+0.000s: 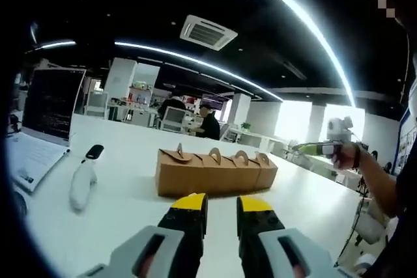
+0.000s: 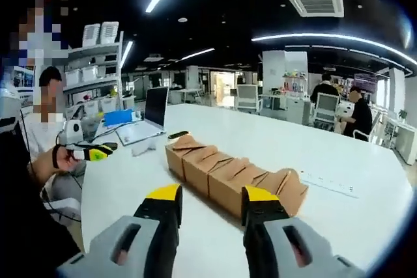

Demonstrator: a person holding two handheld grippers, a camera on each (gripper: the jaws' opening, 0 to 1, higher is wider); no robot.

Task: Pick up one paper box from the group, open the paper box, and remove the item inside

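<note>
Both of your grippers hold nothing. In the left gripper view, your left gripper (image 1: 221, 208) shows its yellow-tipped jaws parted by a narrow gap, hovering short of the row of paper boxes (image 1: 216, 171). In the right gripper view, your right gripper (image 2: 212, 201) has its jaws spread wider, with the near side of the same row (image 2: 233, 174) showing between them; neither gripper touches the cardboard.

Take that row as your landmark. It rests on the white table (image 1: 117, 187), which stretches away on every side of it. The row is four brown cardboard boxes pressed side by side, each closed, with a curved handle tab standing up on top.

In the left gripper view, an open laptop (image 1: 40, 122) sits well to the left of the row at the table's edge. Between the laptop and the row lies a white handheld device (image 1: 83, 184), and just behind it a small black object (image 1: 94, 152).

In the right gripper view, a dark phone-like item (image 2: 177, 135) lies just beyond the row's far end, near the laptop (image 2: 147, 119). A white strip (image 2: 329, 183) lies on the table to the right of the row.
</note>
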